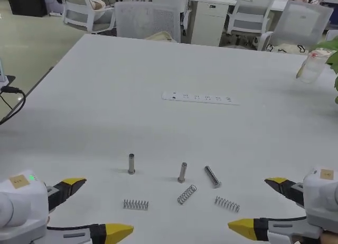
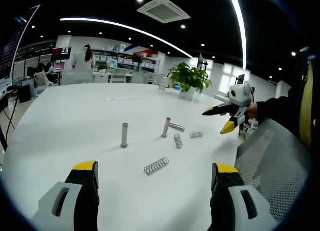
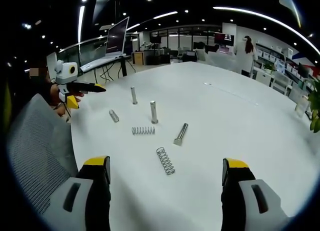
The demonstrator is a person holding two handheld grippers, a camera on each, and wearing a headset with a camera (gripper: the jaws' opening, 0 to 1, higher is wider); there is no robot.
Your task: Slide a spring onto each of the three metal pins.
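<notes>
Three coiled wire springs (image 1: pixel 186 194) lie ready near the white worktop's (image 1: pixel 158 69) front edge, just before three silver metal pins (image 1: pixel 182 172), one of them toppled. The yellow-tipped left gripper (image 1: pixel 103 207) and right gripper (image 1: pixel 252 202) flank them, jaws spread and empty, probably for a first pick.

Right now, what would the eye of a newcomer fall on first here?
First the small parts near the front of the white table: two upright pins, a third pin lying flat beside them, and three springs loose in front, none on a pin. Then the yellow jaw tips of the left hand-held gripper and right hand-held gripper, both open, at the bottom corners of the head view.
</notes>
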